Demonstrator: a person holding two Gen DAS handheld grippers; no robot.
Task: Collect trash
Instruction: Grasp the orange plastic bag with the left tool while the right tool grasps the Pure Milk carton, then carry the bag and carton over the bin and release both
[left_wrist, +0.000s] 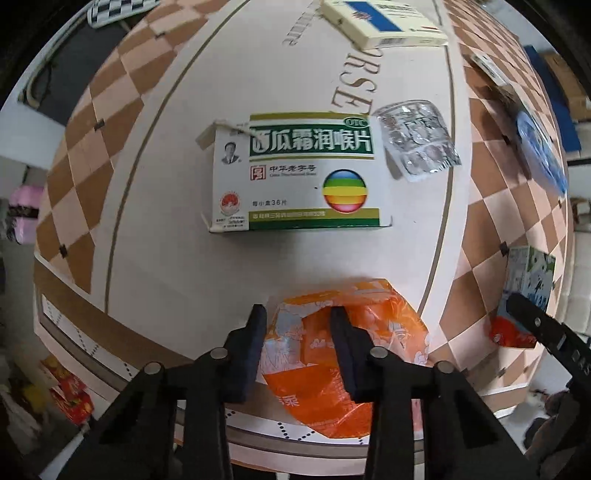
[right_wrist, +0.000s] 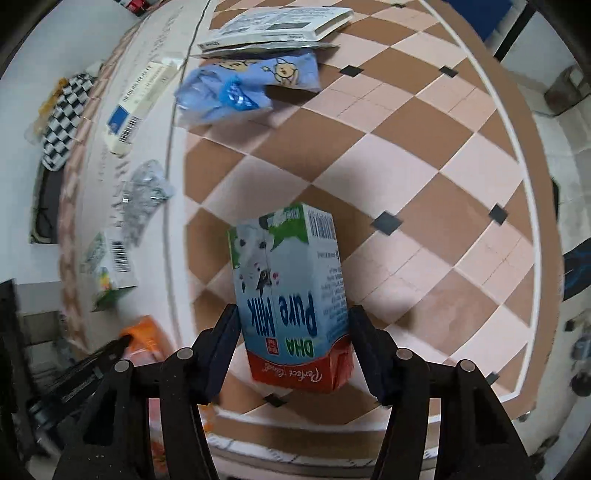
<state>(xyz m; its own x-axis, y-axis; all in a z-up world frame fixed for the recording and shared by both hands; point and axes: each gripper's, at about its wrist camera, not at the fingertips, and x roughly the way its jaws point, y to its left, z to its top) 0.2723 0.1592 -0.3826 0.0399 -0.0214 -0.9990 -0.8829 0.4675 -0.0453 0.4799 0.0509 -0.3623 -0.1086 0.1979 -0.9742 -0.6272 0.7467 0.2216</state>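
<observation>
Pinching a crumpled orange plastic wrapper (left_wrist: 343, 354) near the checkered desk's (right_wrist: 424, 184) edge, the left tool (left_wrist: 298, 345) stood beside the right tool (right_wrist: 293, 354), which clasped an upright blue milk carton (right_wrist: 291, 291).

Three boxes (left_wrist: 295, 173), one carton (right_wrist: 291, 295), four wrappers (left_wrist: 343, 347).

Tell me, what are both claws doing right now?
Left gripper pinching orange wrapper. Right gripper clamped on milk carton. Nothing blocking.
</observation>
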